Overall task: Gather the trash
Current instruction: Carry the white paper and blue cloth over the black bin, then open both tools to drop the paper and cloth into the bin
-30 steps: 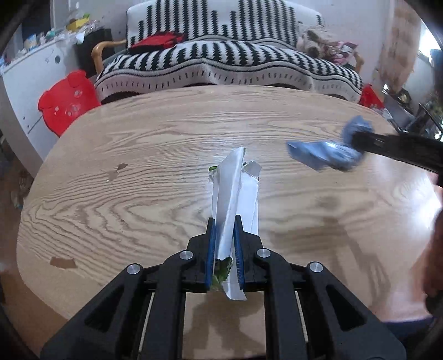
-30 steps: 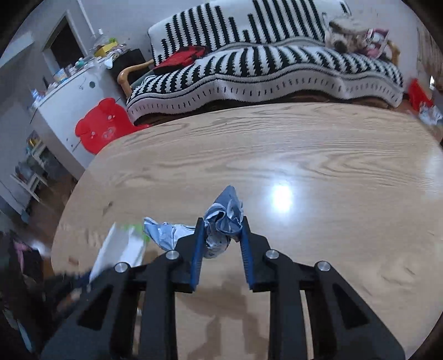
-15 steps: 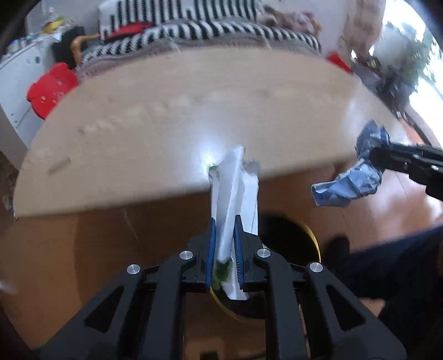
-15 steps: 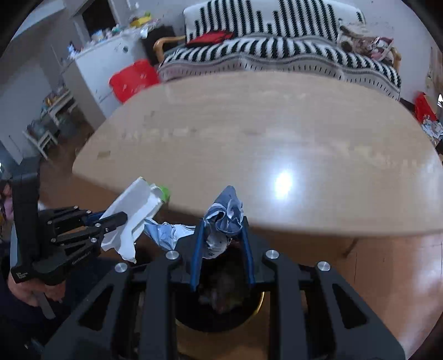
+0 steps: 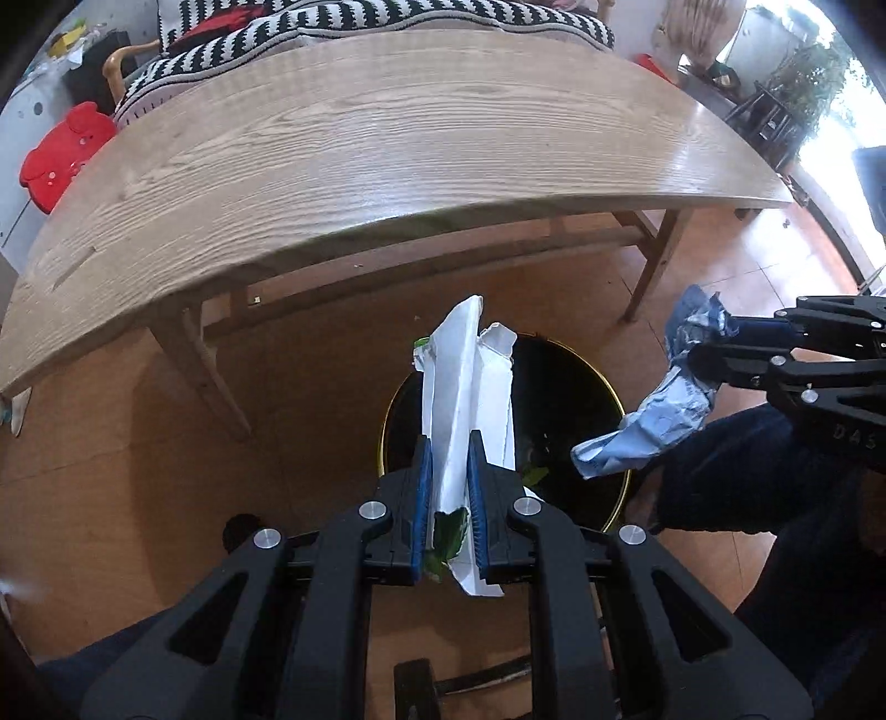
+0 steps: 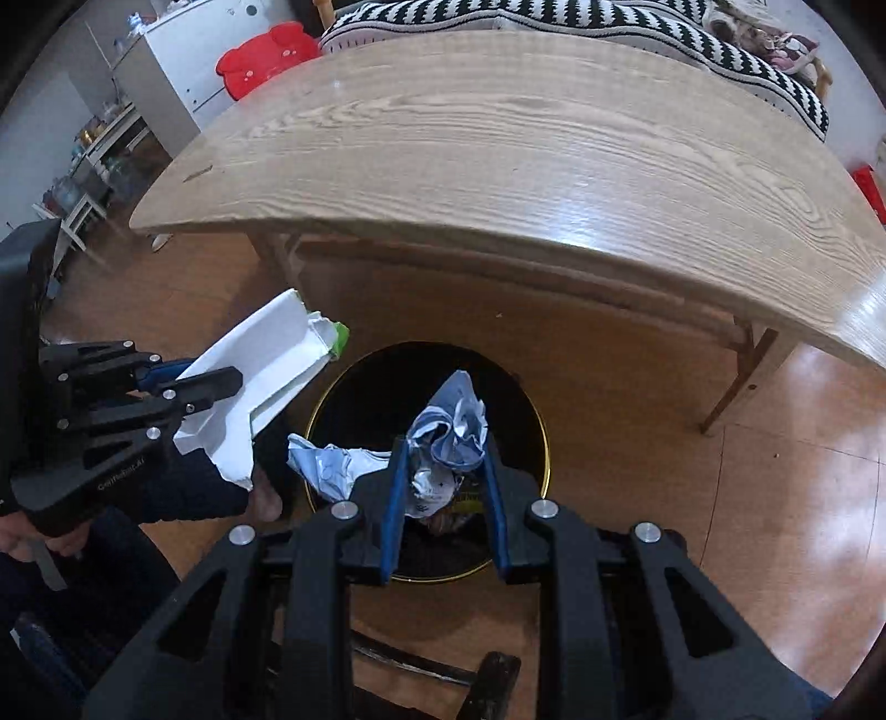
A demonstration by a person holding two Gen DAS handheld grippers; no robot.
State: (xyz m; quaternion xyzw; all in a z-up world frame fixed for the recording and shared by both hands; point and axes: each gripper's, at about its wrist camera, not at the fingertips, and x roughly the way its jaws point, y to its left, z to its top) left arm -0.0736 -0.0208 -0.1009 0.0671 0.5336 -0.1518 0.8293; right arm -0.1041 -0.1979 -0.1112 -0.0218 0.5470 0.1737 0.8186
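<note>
Both grippers angled down over a black trash bin point(image 5: 559, 387) with a gold rim, standing on the orange-brown tiled floor point(image 6: 764, 498) just in front of the wooden table point(image 5: 387, 138). Left gripper point(image 5: 448, 498) jaws clamped on a flattened white carton point(image 5: 465, 387) with green print. Right gripper point(image 6: 443, 493) jaws clamped on a crumpled blue-white wrapper point(image 6: 451, 432). Behind the table: black-and-white striped sofa point(image 5: 343, 22), red plastic stool point(image 5: 61, 155), white cabinet point(image 6: 183, 61).

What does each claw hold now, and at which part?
Left claw: flattened white carton, pinched near its lower end. Right claw: crumpled blue-white wrapper, gripped at its bunched end.
</note>
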